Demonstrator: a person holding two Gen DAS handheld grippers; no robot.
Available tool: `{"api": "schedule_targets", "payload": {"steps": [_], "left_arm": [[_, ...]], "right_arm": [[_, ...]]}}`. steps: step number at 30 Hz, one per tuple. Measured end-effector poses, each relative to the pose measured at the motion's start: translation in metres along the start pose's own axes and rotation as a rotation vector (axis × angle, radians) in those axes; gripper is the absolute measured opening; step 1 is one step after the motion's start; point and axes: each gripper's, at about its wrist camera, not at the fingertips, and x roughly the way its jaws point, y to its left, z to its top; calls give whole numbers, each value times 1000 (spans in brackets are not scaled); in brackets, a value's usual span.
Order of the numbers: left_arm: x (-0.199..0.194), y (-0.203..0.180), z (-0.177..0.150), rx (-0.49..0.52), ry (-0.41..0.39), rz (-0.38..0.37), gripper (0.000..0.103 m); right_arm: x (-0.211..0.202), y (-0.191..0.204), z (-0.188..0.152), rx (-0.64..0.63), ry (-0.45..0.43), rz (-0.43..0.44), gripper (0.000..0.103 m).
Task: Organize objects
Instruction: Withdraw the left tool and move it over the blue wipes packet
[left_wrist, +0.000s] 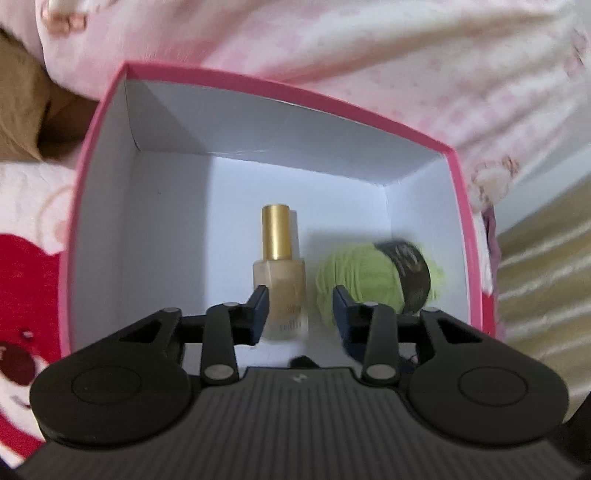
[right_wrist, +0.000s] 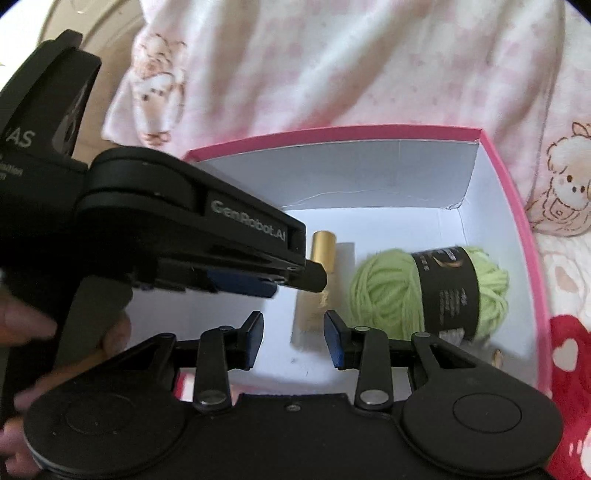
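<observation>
Both grippers hang over the pink box (left_wrist: 110, 122) with nothing clamped. The left gripper (left_wrist: 300, 310) is apart above the glass bottle (left_wrist: 279, 284). The right gripper (right_wrist: 293, 338) is also apart. Beside the bottle lies soft green yarn (right_wrist: 384, 291).

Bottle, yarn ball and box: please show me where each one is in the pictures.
Bottle (left_wrist: 275, 232): left wrist view, on its gold cap.
Yarn ball (right_wrist: 384, 291): right wrist view, on the green wool.
Box (left_wrist: 295, 88): left wrist view, on its pink far rim.
</observation>
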Motion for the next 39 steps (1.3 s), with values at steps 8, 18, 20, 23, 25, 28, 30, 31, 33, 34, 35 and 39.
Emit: {"api": "schedule_targets", "payload": {"steps": [8,18,20,23,25,28,30,31,33,34,35,39], "left_arm": [[-65,-25,-10,61,24,38,47],[-156,-68,-50,228,2,79,62],[-170,-74,-63,263,5,82,63],[-185,-85,-84,325,19,109,63],[-194,-91,-97,343,34,117,63],[-204,-98,-117,358,55,114,64],[-208,-103,-132,377,54,119,68],[-208,-104,-139,381,51,123,70],[-205,-108,-153,395,55,122,71],[-203,-109,-160,397,61,116,71],[-200,-110,-167,395,67,112,72],[-183,-113,-192,380,86,92,74]], "right_arm": [[-59,2,4,-10,33,6,42],[-167,26,-1,-134,-15,35,54],[-187,28,-8,-164,-17,42,59],[-205,26,-21,-192,6,68,61],[-212,21,-29,-203,21,75,62],[-225,15,-43,-232,27,78,70],[-237,8,-55,-243,22,88,75],[-241,4,-60,-244,21,94,77],[-244,-7,-71,-229,27,107,78],[-245,-13,-76,-217,32,109,78],[-244,-20,-82,-203,37,109,78],[-240,-41,-101,-159,71,118,78]]}}
